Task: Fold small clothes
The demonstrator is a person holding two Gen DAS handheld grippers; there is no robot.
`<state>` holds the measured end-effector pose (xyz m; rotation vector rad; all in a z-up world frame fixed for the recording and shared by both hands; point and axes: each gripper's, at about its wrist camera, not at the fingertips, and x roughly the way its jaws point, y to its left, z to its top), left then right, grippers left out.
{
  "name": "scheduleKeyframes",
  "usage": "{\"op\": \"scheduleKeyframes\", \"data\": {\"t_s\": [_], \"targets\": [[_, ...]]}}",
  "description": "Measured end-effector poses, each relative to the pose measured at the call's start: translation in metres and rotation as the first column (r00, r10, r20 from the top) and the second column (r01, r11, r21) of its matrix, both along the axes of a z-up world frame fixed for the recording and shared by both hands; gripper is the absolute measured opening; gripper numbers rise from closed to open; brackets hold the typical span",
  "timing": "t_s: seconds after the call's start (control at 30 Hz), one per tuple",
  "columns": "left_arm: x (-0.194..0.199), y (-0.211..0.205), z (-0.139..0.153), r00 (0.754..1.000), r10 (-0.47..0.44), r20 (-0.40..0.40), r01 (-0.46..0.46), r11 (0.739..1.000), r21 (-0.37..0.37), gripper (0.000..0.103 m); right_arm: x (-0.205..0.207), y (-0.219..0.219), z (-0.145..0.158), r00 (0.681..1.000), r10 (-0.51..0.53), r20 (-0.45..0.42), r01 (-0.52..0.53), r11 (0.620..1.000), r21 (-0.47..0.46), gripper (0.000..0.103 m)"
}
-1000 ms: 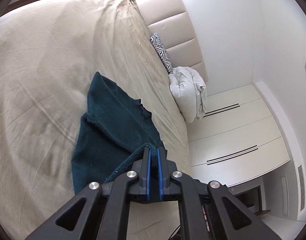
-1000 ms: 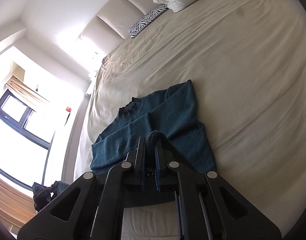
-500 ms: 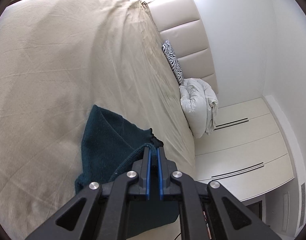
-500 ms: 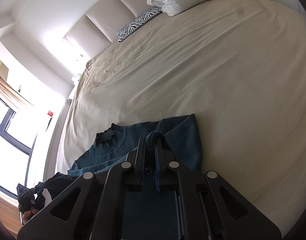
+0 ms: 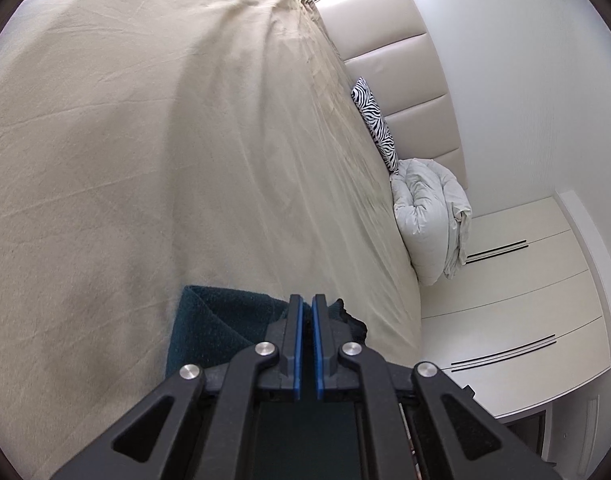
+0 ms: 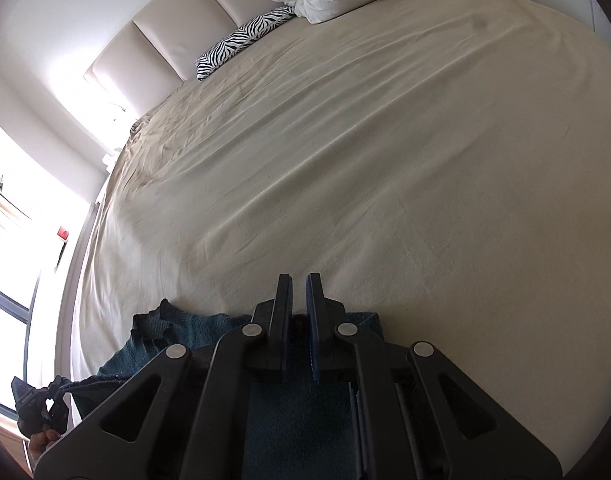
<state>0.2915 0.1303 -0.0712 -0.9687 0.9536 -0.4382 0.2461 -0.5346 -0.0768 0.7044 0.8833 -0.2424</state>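
While both of my tools hovered low over the beige bed (image 5: 153, 152), the teal knit sweater (image 5: 209, 324) lay at its near edge, far from the zebra pillow (image 5: 375, 124) by the headboard. My left tool (image 5: 304, 300) showed a slim gap between its blue pads, nothing visible between the tips; my right tool (image 6: 299, 280) looked the same. I judged the knit soft, light and floppy, likely to sag and stretch, so best pinched at a hem or shoulder seam (image 6: 161, 320).
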Motion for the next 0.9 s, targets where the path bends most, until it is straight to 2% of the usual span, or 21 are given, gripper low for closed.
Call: {"op": "scheduleKeyframes", "data": {"t_s": [0.23,0.37,0.4,0.47,0.5,0.53,0.57,0.63,0.77,0.87,0.9], "targets": [[0.014,0.001,-0.014,0.999,0.035,-0.012,-0.035,0.999,0.026,0.000,0.029,-0.010,-0.026,0.999,0.004,-0.047,-0.006,0.999,-0.041,0.005],[0.010,-0.005,-0.015,1.000,-0.007,0.009,0.007,0.998,0.056,0.000,0.028,0.010,-0.020,0.992,0.129,-0.004,-0.128,0.984,-0.120,0.006],[0.009,-0.008,-0.011,0.999,-0.022,0.023,0.020,0.996,0.088,0.002,0.028,0.017,-0.016,0.987,0.158,-0.009,-0.157,0.974,-0.165,0.008],[0.003,-0.020,-0.002,0.996,-0.075,0.055,0.064,0.983,0.174,0.026,0.028,0.027,-0.012,0.976,0.216,-0.028,-0.217,0.951,-0.223,0.018],[0.001,-0.028,0.002,0.992,-0.110,0.069,0.093,0.971,0.219,0.045,0.027,0.033,-0.011,0.969,0.244,-0.032,-0.245,0.942,-0.228,0.034],[-0.002,-0.036,0.005,0.986,-0.150,0.080,0.123,0.955,0.271,0.054,0.026,0.038,-0.010,0.962,0.271,-0.037,-0.272,0.935,-0.228,0.053],[-0.005,-0.042,0.007,0.980,-0.179,0.088,0.141,0.934,0.328,0.054,0.024,0.045,-0.011,0.955,0.292,-0.045,-0.294,0.926,-0.235,0.056],[-0.010,-0.049,0.007,0.974,-0.210,0.087,0.155,0.894,0.420,0.054,0.023,0.056,-0.014,0.943,0.324,-0.078,-0.333,0.907,-0.258,0.056],[-0.016,-0.052,0.004,0.969,-0.233,0.081,0.160,0.844,0.513,0.054,0.019,0.061,-0.026,0.944,0.314,-0.103,-0.330,0.915,-0.233,0.056],[-0.016,-0.058,0.006,0.962,-0.257,0.091,0.154,0.790,0.594,0.054,0.015,0.065,-0.031,0.940,0.323,-0.106,-0.340,0.902,-0.266,0.056],[-0.012,-0.061,0.006,0.961,-0.262,0.092,0.155,0.782,0.604,0.054,0.015,0.064,-0.032,0.940,0.324,-0.105,-0.341,0.902,-0.266,0.056]]}}
